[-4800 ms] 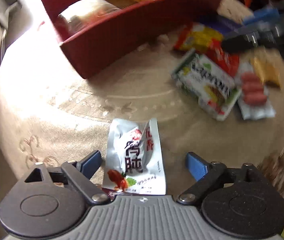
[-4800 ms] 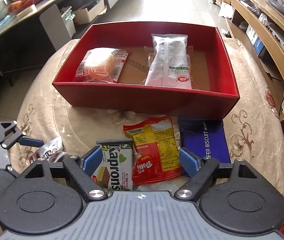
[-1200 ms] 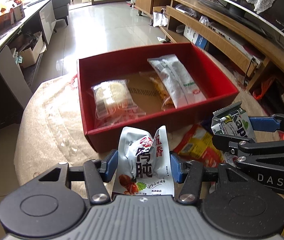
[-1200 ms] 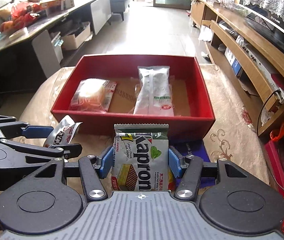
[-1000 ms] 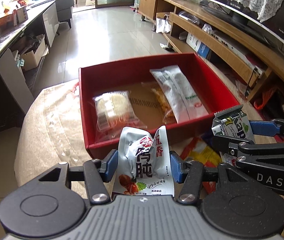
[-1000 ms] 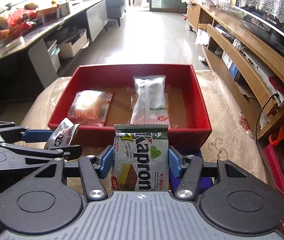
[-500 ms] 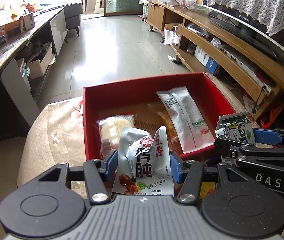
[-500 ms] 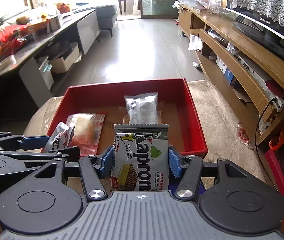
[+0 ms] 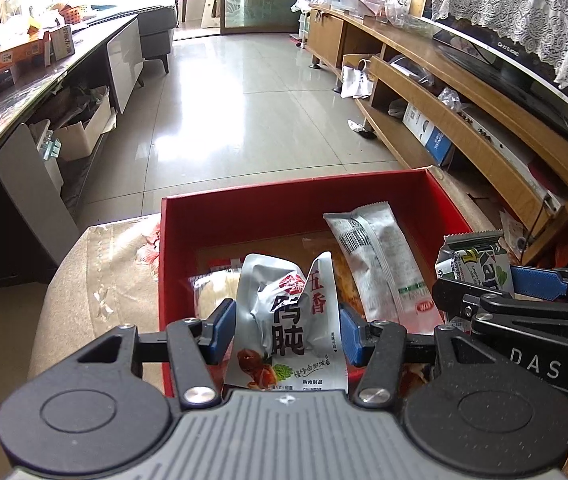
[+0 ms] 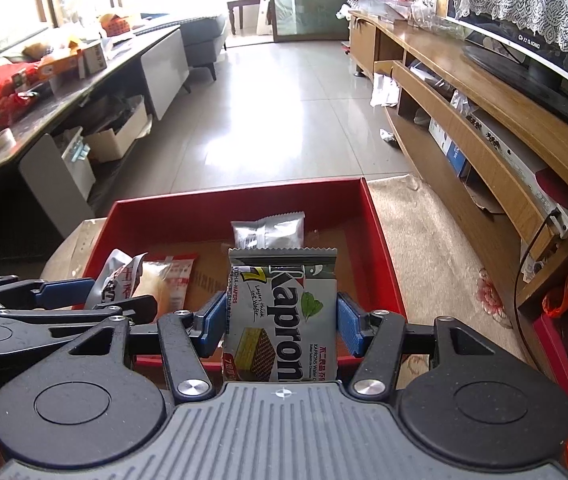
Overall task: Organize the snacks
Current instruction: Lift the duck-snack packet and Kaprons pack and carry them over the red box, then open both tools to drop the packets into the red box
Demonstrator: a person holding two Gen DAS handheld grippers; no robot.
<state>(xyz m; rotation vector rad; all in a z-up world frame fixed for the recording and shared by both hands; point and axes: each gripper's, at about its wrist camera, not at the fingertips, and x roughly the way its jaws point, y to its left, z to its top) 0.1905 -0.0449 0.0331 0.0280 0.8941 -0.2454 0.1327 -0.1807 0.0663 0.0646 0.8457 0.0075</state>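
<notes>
Left wrist view: left gripper [image 9: 287,330] clamps silver pouch [image 9: 290,320].
Right gripper [image 10: 280,322]: clamps wafer pack [image 10: 282,316].
Risk: both could land on packets at 12 o'clock in red box [image 10: 380,240].

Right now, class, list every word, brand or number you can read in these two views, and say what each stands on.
"Kaprons", "WAFERS", "Layer thick oat Wafer", "7": grey-green wafer packet in the right gripper.
"五香", "鸭肫": crinkled silver foil pouch in the left gripper.
"DAS": right gripper's black body, left wrist view.
Too small or blurred: long silver packet in the red cardboard box, television logo.
</notes>
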